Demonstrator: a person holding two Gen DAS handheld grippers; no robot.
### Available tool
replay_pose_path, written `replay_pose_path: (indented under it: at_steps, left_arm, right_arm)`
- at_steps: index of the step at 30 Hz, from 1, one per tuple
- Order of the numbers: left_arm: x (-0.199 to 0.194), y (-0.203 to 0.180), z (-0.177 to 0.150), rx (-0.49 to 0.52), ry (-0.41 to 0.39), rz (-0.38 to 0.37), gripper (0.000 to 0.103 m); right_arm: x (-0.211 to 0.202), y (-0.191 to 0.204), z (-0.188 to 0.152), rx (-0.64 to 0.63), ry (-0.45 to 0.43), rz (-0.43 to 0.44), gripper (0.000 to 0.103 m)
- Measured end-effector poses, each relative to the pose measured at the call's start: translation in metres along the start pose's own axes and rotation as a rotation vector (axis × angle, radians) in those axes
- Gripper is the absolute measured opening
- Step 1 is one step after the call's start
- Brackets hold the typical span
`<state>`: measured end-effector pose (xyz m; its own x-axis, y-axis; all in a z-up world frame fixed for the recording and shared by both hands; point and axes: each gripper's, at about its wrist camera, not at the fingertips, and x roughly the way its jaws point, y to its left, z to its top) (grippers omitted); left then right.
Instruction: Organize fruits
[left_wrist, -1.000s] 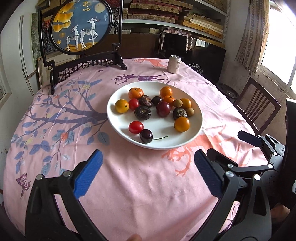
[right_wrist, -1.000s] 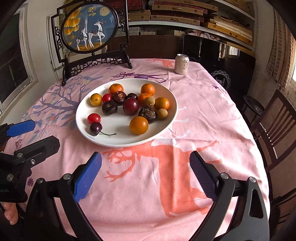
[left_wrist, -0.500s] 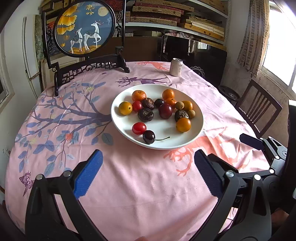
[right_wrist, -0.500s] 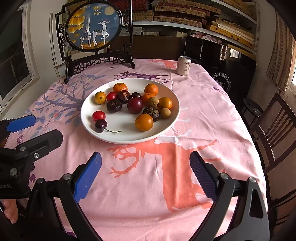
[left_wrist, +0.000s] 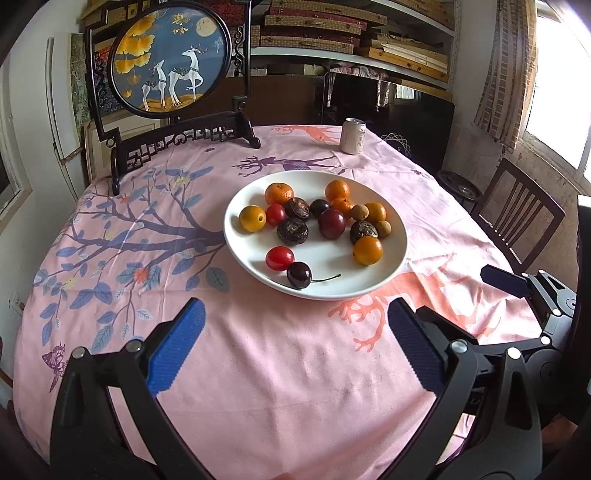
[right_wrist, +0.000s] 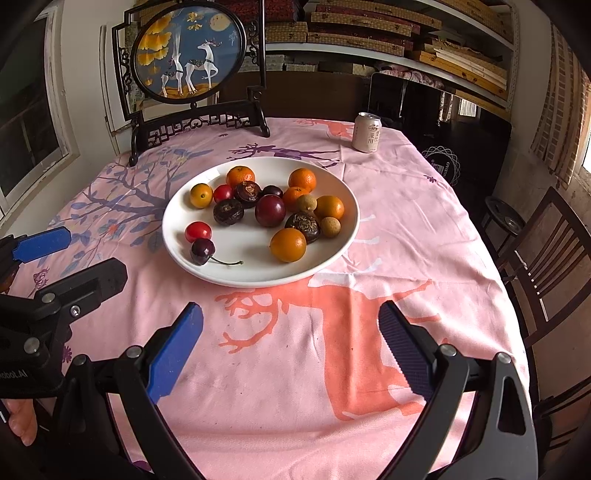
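Observation:
A white plate (left_wrist: 321, 288) (right_wrist: 258, 273) sits mid-table and holds several fruits: oranges, dark passion fruits, a plum (left_wrist: 331, 223) (right_wrist: 270, 210), small tan longans, a red cherry tomato (left_wrist: 279, 257) (right_wrist: 198, 231) and a dark cherry (left_wrist: 299, 274) (right_wrist: 202, 251) with a stem. My left gripper (left_wrist: 295, 314) is open and empty, above the cloth just short of the plate's near rim. My right gripper (right_wrist: 290, 314) is open and empty, likewise short of the plate. Each gripper shows at the edge of the other's view.
A drink can (left_wrist: 353, 136) (right_wrist: 366, 132) stands at the table's far side. A framed round deer picture on a dark stand (left_wrist: 173, 59) (right_wrist: 188, 55) stands at the far left. A wooden chair (left_wrist: 517, 218) (right_wrist: 546, 251) is at the right. Shelves line the back wall.
Both grippers have pulled back and tilted a little, so the plate sits slightly farther and more to the right in both views. Both stay open. The fruits have not moved.

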<state>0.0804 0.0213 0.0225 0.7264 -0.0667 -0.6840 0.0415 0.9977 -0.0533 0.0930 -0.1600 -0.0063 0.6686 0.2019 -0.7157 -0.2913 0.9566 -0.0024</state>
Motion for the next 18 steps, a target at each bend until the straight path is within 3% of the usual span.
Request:
replay_pose_path:
  at_steps: [18]
  left_arm:
    - [0.0011, 0.0032, 0.0006, -0.024, 0.011, 0.004, 0.101]
  right_arm:
    - [-0.0019, -0.0006, 0.0002, 0.001, -0.001, 0.001, 0.096]
